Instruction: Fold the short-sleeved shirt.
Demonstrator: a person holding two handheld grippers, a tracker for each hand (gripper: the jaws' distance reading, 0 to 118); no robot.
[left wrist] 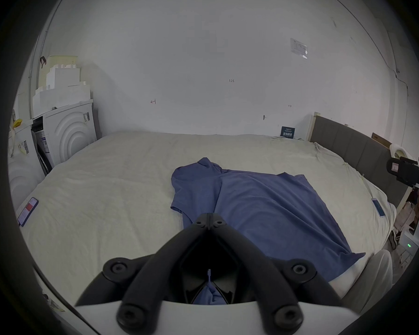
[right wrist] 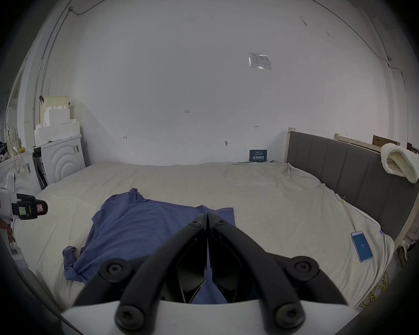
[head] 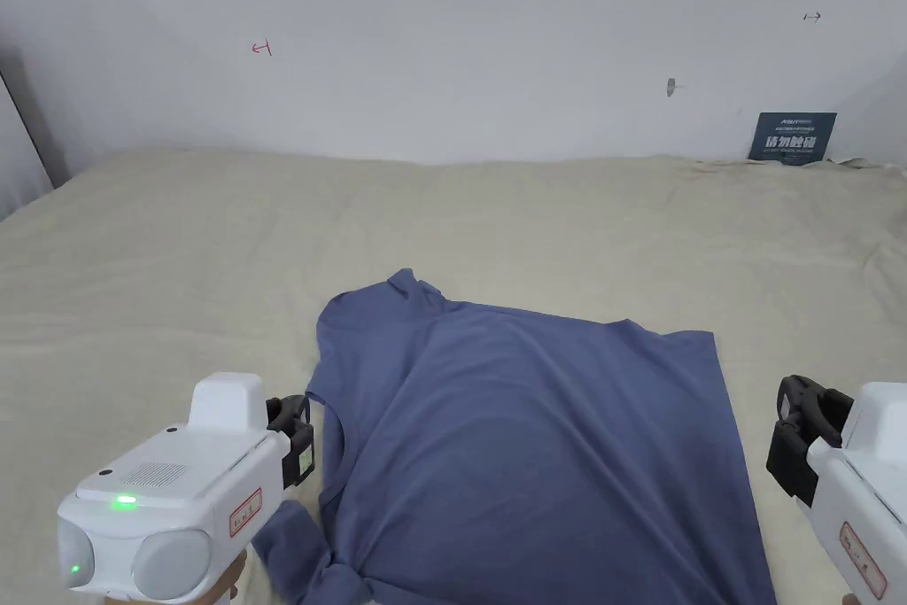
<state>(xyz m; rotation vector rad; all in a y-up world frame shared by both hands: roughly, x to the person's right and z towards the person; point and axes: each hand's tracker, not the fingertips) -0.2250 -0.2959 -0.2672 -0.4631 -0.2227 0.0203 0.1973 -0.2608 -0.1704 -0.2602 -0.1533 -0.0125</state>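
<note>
A blue short-sleeved shirt (head: 531, 438) lies spread on the bed, neck opening toward the left, hem toward the right. One sleeve is bunched at the far left corner, the other crumpled at the near left. My left gripper (head: 299, 434) hovers just left of the neckline, jaws shut and holding nothing. In the left gripper view the shirt (left wrist: 264, 207) stretches ahead of the left gripper (left wrist: 209, 215). My right gripper (head: 790, 430) hangs just beyond the hem edge, also shut and empty. From the right gripper view, the right gripper (right wrist: 207, 215) points over the shirt (right wrist: 136, 226).
The beige bed sheet (head: 221, 261) spreads wide around the shirt. A phone (left wrist: 27, 211) lies near the left edge, another phone (right wrist: 361, 246) near the right edge. A grey headboard (right wrist: 348, 171) bounds the right side. White boxes (left wrist: 65, 132) stand beyond the left corner.
</note>
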